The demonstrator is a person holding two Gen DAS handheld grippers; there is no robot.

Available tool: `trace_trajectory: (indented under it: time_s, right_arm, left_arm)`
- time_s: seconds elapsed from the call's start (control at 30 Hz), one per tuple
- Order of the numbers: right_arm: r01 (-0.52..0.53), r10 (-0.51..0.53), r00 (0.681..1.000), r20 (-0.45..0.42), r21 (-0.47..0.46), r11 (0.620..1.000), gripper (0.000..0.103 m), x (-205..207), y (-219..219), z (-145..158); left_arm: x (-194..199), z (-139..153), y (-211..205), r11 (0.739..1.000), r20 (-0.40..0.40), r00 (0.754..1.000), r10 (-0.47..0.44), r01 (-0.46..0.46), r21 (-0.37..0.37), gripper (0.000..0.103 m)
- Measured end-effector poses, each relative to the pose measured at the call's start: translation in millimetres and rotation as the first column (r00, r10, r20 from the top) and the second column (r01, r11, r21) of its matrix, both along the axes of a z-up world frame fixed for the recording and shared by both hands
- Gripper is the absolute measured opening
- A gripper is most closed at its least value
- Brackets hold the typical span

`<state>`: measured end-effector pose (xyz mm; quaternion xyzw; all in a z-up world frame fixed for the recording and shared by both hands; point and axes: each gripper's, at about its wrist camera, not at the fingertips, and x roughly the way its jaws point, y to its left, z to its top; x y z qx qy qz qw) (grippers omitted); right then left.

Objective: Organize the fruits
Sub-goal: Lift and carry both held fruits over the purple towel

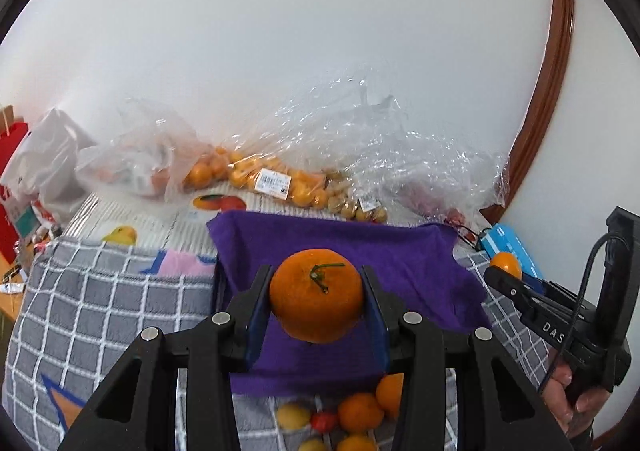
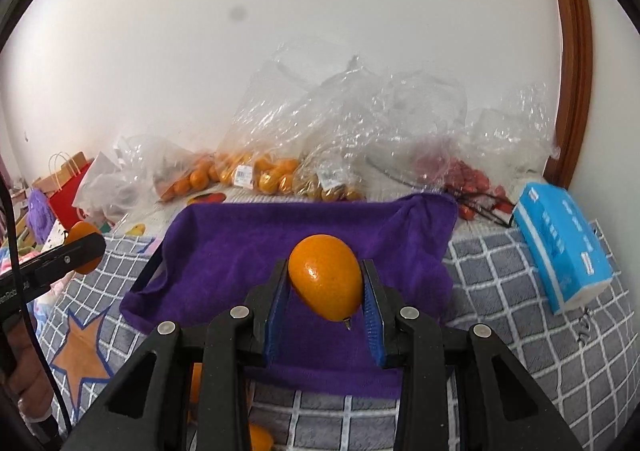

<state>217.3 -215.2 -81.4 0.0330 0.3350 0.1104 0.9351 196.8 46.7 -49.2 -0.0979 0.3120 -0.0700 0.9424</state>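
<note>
My left gripper (image 1: 317,291) is shut on a round orange mandarin (image 1: 316,297) with a green stem and holds it above the purple towel (image 1: 320,235). My right gripper (image 2: 325,283) is shut on a smooth oval orange fruit (image 2: 326,281) above the same purple towel (image 2: 248,239). The right gripper with its fruit (image 1: 505,264) shows at the right of the left wrist view. The left gripper with its mandarin (image 2: 82,233) shows at the left of the right wrist view. Several loose fruits (image 1: 360,411) lie on the checked blanket below the left gripper.
Clear plastic bags of oranges (image 1: 256,175) and small yellow fruit (image 2: 328,183) lie along the white wall. Red fruit (image 2: 468,179) lies at the back right. A blue tissue pack (image 2: 560,243) sits right of the towel. A red paper bag (image 2: 68,179) stands at far left.
</note>
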Motion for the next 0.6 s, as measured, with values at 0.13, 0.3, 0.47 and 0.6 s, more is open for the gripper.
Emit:
trace_trajectory:
  time_s: [0.13,0.3,0.47,0.6]
  right_arm:
    - [0.004,-0.004,1.0,-0.01,0.024,1.0,0.035,10.4,-2.2,-6.3]
    - [0.012,-0.012,0.999,-0.039,0.007,1.0,0.035,21.0,-4.7,-22.3]
    - [0.024,-0.022,0.998,-0.065,0.042,0.999,0.035,29.6,-12.7,-31.0]
    - [0.036,-0.032,0.995,-0.095,0.039,0.999,0.035,34.9,-15.1,-42.4]
  left_arm:
    - [17.3,-8.8,-5.2,1.0,-0.009,1.0,0.002,-0.002,-0.003,0.04]
    - [33.7,-30.4,-8.0,1.0,-0.044,0.999,-0.01,0.009,-0.015,0.04]
    - [41.6,-47.1,-3.4,0.999,-0.067,0.998,0.001,-0.003,-0.035,0.04]
    - [45.0,-55.0,0.5,0.999,-0.089,0.996,0.008,-0.012,-0.047,0.04]
